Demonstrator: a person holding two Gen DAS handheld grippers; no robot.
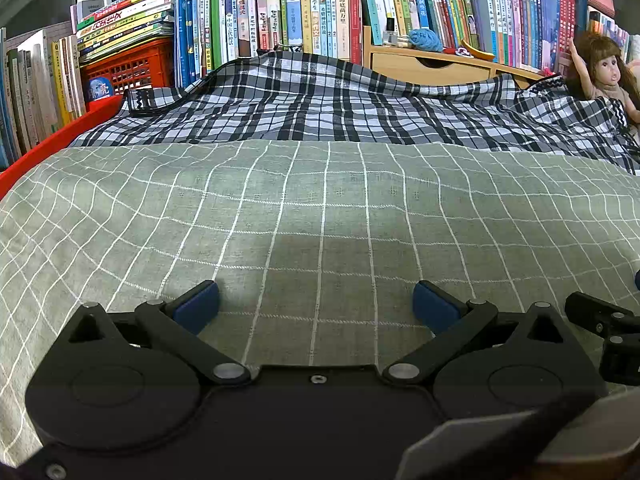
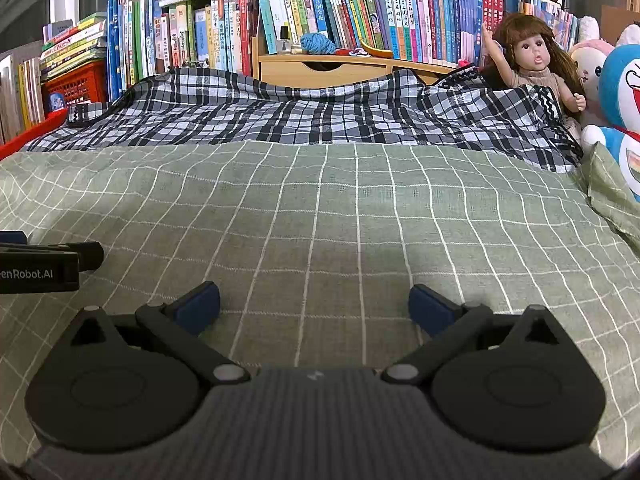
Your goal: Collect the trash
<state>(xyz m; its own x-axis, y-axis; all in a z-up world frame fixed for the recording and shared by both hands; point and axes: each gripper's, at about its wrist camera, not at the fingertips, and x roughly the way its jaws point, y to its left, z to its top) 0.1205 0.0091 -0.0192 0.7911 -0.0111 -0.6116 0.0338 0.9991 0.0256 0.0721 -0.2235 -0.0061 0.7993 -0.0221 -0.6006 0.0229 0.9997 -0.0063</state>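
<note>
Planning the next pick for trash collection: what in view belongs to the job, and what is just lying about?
Job:
left gripper, open, empty
right gripper, open, empty
No trash or bin visible.

Lying about:
green checked cloth
plaid cloth
doll
plush toys
books
blue yarn ball
red crate

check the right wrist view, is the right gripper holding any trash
No, the right gripper is open with only the green checked cloth showing between its blue fingertips.

Even indoor light, soft central shadow, sharp focus, fisheye-bent edges.
</note>
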